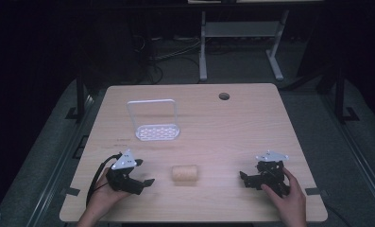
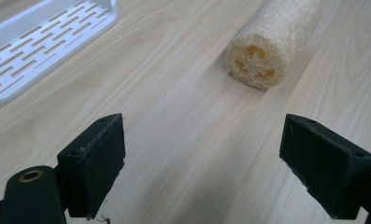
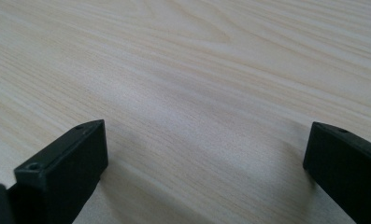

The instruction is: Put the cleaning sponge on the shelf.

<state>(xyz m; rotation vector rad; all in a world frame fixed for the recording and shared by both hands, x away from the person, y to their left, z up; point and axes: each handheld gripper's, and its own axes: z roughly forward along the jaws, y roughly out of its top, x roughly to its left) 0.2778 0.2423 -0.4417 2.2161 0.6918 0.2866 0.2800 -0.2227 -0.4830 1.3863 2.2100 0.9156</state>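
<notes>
Loofah (image 1: 184,173) sits low and centre in the high view, on the bare table (image 1: 232,127) between both tongs, white rack (image 1: 157,131) further up and left. Left gripper (image 1: 147,181) is spread wide and empty, aimed roughly at it; right gripper (image 1: 243,177) is spread and empty too. It's round, so a nudge from one jaw could probably roll it away

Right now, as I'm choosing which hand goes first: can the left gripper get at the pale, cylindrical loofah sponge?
Probably yes. The left gripper is open, and the pale, cylindrical loofah sponge lies just ahead of its jaws with bare wooden table between them. The white slotted rack sits off to the side.
</notes>
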